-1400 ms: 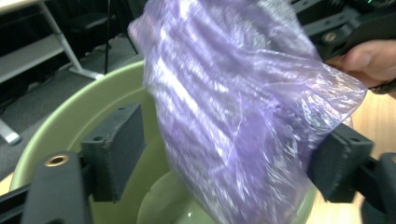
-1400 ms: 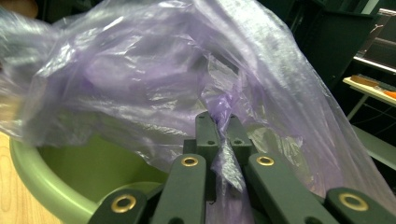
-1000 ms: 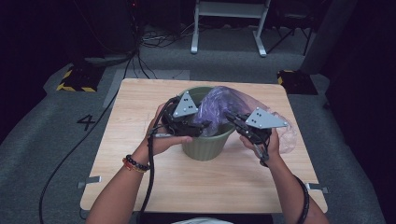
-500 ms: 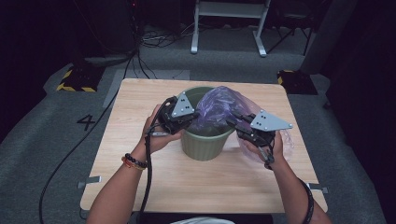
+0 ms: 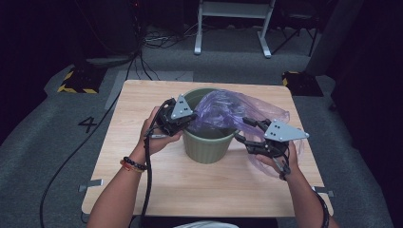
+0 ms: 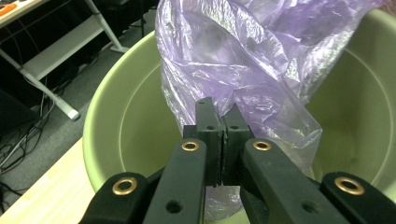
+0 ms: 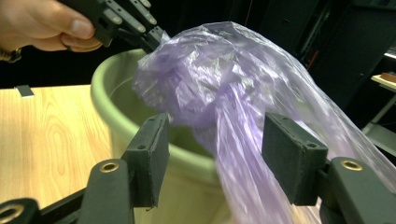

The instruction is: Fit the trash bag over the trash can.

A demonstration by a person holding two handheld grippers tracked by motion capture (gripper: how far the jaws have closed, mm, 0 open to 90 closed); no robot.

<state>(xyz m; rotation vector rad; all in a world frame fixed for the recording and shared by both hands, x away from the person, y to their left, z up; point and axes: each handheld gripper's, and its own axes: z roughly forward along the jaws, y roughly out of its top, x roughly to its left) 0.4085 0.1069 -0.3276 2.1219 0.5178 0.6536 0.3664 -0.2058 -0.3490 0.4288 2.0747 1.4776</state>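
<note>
**Bag pinched over the bin**

The left gripper (image 6: pixel 219 135) has its jaws closed on a fold of the purple bag (image 6: pixel 243 70), just inside the near rim of the green bin (image 6: pixel 107 140). The right gripper (image 7: pixel 215 158) has its jaws wide, with the bag hanging between them, beside the bin's rim. The bin stands on the bench (image 5: pixel 142 99), beyond both grippers.

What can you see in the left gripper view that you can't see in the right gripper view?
The left gripper view looks down inside the green bin, with the left gripper pinched shut on the purple bag. The right gripper view has the right gripper with fingers open around the bag, plus a hand beyond. Both show bag, bin and wooden table.
</note>
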